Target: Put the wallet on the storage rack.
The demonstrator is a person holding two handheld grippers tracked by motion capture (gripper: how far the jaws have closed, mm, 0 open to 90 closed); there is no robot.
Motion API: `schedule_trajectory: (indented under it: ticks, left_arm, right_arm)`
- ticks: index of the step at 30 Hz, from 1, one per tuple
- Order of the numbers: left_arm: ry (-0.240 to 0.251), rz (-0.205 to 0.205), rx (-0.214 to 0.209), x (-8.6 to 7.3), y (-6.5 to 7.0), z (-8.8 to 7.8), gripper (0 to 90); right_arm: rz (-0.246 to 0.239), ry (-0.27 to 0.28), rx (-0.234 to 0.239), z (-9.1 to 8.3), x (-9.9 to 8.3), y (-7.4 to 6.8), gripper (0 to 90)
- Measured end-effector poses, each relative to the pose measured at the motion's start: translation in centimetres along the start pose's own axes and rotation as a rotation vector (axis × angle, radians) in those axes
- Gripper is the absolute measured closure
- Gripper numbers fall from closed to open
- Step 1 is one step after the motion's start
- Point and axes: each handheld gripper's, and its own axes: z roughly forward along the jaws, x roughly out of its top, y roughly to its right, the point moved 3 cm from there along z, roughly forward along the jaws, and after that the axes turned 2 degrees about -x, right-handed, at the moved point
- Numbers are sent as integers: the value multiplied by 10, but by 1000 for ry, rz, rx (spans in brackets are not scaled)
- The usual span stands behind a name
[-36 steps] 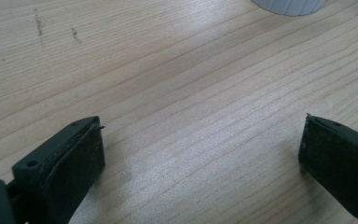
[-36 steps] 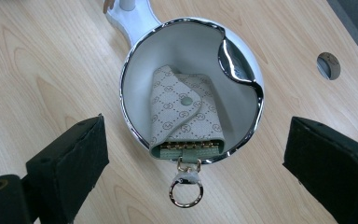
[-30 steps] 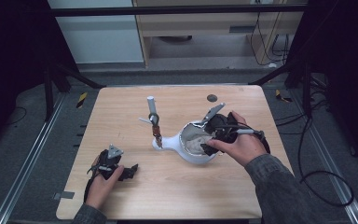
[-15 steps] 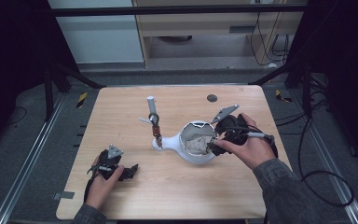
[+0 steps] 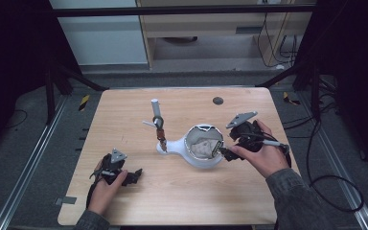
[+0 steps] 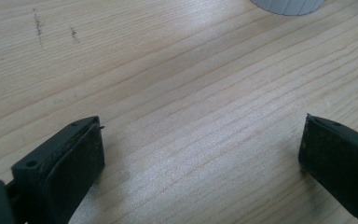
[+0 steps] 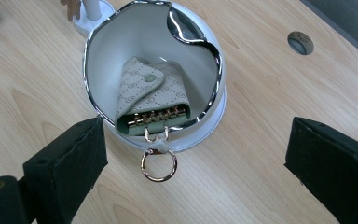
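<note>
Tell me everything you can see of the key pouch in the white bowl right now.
The key pouch is a small pale fold-over case with a repeating monogram print, looking like coated fabric or leather. Its pointed flap is closed with a round snap. A row of brass-coloured key hooks shows along its open edge, and a metal ring hangs out over the rim. It lies slanted inside the white bowl, leaning on the near wall. The right tool has open jaws, which have just been opening, and does not touch it.

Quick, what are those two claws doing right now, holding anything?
Left claw: open, empty, low over the bare table.
Right claw: open, empty, just been widening; the key pouch lies in the white bowl.
</note>
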Motion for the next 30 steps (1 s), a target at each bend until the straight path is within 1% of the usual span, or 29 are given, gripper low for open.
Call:
schedule_trajectory:
  ticks: [4, 8, 13, 18, 21, 22, 25, 28, 30]
  left_arm:
    - [0, 0, 0, 0, 0, 0, 0]
    - [-1, 1, 0, 0, 0, 0, 0]
    - [-1, 1, -1, 0, 0, 0, 0]
    - [-1, 2, -2, 0, 0, 0, 0]
    - [-1, 3, -3, 0, 1, 0, 0]
    - [-1, 3, -3, 0, 1, 0, 0]
    - [-2, 3, -3, 0, 1, 0, 0]
    - [-1, 3, -3, 0, 1, 0, 0]
    - [-1, 3, -3, 0, 1, 0, 0]
  right_arm:
    - [21, 15, -4, 1, -7, 3, 50]
    - [55, 44, -10, 1, -14, 7, 49]
    - [85, 66, -20, 4, -23, 11, 47]
    - [118, 78, -27, 8, -36, 14, 48]
    - [154, 90, -38, 11, -46, 16, 49]
    - [155, 92, -40, 12, -48, 17, 49]
    - [183, 100, -41, 16, -56, 20, 54]
    - [191, 87, -41, 20, -63, 21, 61]
    - [199, 89, -44, 22, -67, 22, 70]
